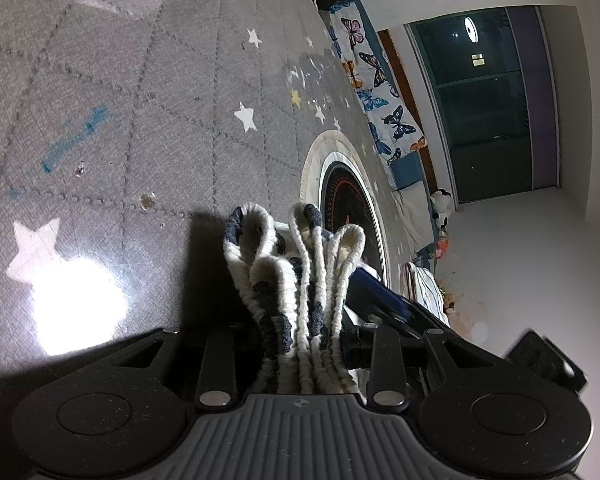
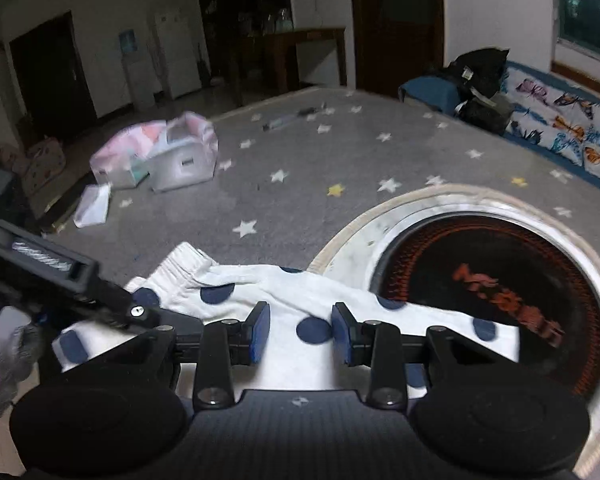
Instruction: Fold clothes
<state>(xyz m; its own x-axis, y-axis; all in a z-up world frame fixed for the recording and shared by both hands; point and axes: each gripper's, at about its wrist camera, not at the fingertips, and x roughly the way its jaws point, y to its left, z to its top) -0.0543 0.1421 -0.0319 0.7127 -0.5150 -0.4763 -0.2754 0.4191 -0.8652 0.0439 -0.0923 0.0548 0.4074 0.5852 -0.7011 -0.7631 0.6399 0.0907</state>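
Our left gripper (image 1: 300, 320) clamps bunched folds of the white knitted garment with navy dots (image 1: 296, 276) above the grey star-patterned mat (image 1: 160, 120), while our right gripper (image 2: 301, 330) hovers, jaws apart, over its spread part.

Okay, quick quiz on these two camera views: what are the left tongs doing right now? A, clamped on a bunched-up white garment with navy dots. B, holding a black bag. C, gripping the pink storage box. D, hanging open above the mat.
A: in the left wrist view the left tongs are closed on gathered folds of the white garment with navy dots, while the right tongs stand open above the same cloth.
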